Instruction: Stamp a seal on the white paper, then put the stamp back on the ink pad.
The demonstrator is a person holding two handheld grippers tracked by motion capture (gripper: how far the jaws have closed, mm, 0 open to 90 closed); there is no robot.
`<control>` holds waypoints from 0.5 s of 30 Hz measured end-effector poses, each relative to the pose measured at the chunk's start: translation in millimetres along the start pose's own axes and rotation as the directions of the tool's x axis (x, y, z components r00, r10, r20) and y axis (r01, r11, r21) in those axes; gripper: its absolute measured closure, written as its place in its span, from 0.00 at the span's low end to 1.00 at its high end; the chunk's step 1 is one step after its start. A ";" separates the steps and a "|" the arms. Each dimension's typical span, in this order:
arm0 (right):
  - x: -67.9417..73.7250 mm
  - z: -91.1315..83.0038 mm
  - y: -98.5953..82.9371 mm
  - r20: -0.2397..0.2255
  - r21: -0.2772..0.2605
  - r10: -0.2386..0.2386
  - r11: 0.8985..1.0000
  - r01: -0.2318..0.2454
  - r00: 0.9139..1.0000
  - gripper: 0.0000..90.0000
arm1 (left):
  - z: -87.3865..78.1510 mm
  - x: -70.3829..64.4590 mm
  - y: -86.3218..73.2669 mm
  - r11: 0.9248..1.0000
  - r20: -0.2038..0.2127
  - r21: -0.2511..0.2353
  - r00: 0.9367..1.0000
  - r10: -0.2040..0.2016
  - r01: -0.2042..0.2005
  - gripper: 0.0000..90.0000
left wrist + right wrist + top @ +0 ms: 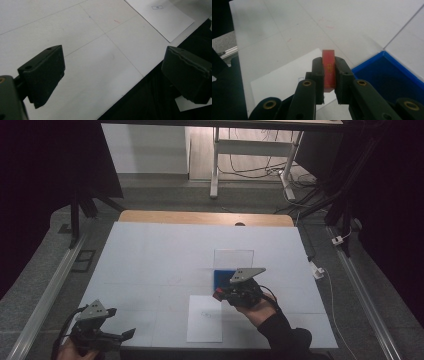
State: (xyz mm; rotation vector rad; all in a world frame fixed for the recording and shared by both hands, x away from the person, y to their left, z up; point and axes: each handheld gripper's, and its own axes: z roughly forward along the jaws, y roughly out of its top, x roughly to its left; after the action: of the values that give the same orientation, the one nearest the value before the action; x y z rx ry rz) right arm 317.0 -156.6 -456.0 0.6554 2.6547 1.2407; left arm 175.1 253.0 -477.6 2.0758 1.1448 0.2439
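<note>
The right gripper pinches a red block upright, beside the blue tray and over the paper sheet, while the left gripper waits spread, well apart.

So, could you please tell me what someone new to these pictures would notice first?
Most likely the small red block, pinched upright in the right claw just above the white table. Next, the blue tray lying right beside that claw, with a white sheet of paper on the table near the front edge. The left claw hangs open at the table's near left corner, holding nothing.
</note>
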 end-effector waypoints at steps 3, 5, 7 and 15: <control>-4.0 -3.7 -0.7 0.015 -0.006 0.012 1.000 -0.012 1.000 0.89 | 0.2 -0.9 0.2 1.000 -0.002 0.000 1.000 0.001 -0.001 0.06; -6.7 -4.7 -1.7 0.022 -0.011 0.020 1.000 -0.019 1.000 0.89 | 0.3 -1.1 0.1 1.000 -0.004 0.000 1.000 0.002 -0.002 0.06; -8.7 -5.4 -2.1 0.033 -0.005 0.023 1.000 -0.023 0.999 0.89 | 0.2 -0.3 0.0 1.000 -0.001 0.002 1.000 0.001 -0.001 0.06; -16.0 -6.6 -3.1 0.064 -0.008 0.039 0.999 -0.039 0.997 0.89 | 0.5 -0.4 0.3 1.000 -0.001 0.000 1.000 0.004 -0.004 0.06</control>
State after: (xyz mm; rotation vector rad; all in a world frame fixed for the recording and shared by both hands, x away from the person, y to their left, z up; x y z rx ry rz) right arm 328.3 -169.9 -455.0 0.7368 2.5972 1.2162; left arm 175.3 252.4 -477.7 2.0785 1.1419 0.2469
